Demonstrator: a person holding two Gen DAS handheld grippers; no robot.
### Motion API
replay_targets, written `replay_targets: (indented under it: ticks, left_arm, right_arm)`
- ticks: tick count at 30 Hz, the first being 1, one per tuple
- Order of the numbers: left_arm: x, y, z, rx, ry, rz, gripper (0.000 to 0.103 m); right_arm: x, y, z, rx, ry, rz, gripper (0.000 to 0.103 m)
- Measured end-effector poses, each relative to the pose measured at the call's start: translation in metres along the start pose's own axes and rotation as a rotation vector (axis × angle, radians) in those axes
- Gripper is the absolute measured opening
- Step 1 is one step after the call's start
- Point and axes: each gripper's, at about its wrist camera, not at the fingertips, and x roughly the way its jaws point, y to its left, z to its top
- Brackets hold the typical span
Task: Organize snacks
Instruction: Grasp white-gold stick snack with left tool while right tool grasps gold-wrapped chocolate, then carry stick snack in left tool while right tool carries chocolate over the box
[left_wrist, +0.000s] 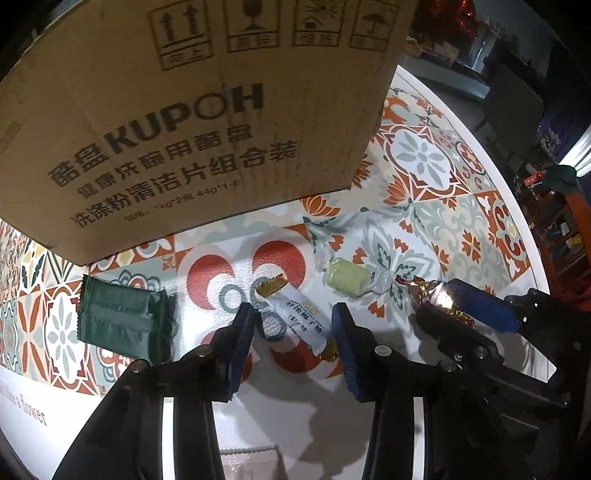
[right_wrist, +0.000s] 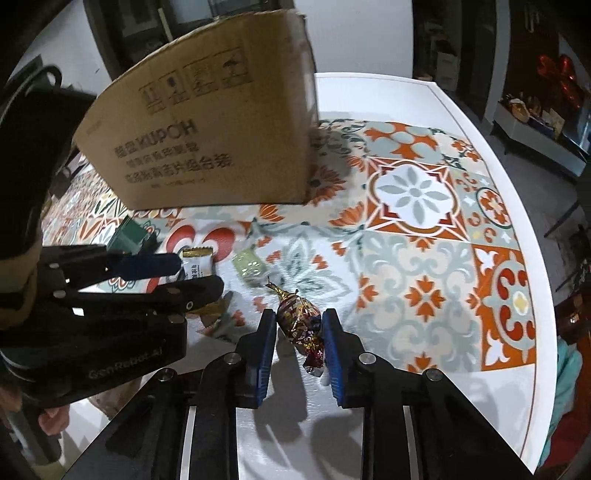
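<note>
A white snack bar with gold ends (left_wrist: 295, 317) lies on the patterned table between the fingers of my left gripper (left_wrist: 293, 325), which is open around it. A foil-wrapped candy (right_wrist: 301, 325) lies between the fingers of my right gripper (right_wrist: 299, 328), which is open with the pads close to it; the candy also shows in the left wrist view (left_wrist: 432, 295). A pale green candy (left_wrist: 347, 277) lies between the two snacks and also shows in the right wrist view (right_wrist: 251, 267). A dark green packet (left_wrist: 122, 317) lies to the left.
A large cardboard box (left_wrist: 192, 110) marked KUPOH stands behind the snacks, and it also shows in the right wrist view (right_wrist: 214, 147). The white table edge (right_wrist: 517, 206) curves along the right. A pale packet (left_wrist: 251, 463) lies near the front edge. Furniture stands beyond the table.
</note>
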Motion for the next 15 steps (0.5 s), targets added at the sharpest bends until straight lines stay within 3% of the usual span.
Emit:
replay_targets:
  ticks: [5, 6, 7, 8, 15]
  left_arm:
    - [0.0051, -0.0044, 0.0026, 0.000, -0.004, 0.031, 0.038]
    - [0.0054, -0.0039, 0.0030, -0.001, -0.005, 0.030, 0.033]
    - [0.0052, -0.0034, 0.0032, 0.000, -0.008, 0.027, 0.023]
    - [0.0061, -0.0034, 0.0041, 0.001, -0.008, 0.019, 0.021]
    - [0.0026, 0.0047, -0.0021, -0.023, -0.003, -0.048, 0.019]
  right_arm:
    - [-0.0005, -0.0067, 0.0013, 0.032, -0.006, 0.007, 0.027]
    - [-0.0007, -0.0071, 0.0017, 0.036, -0.008, 0.010, 0.027]
    - [-0.0012, -0.0075, 0.0015, 0.037, -0.010, 0.013, 0.027]
    - [-0.0018, -0.0074, 0.0017, 0.039, -0.012, 0.014, 0.027]
    - [-0.0055, -0.0006, 0.0009, 0.034, -0.030, 0.021, 0.027]
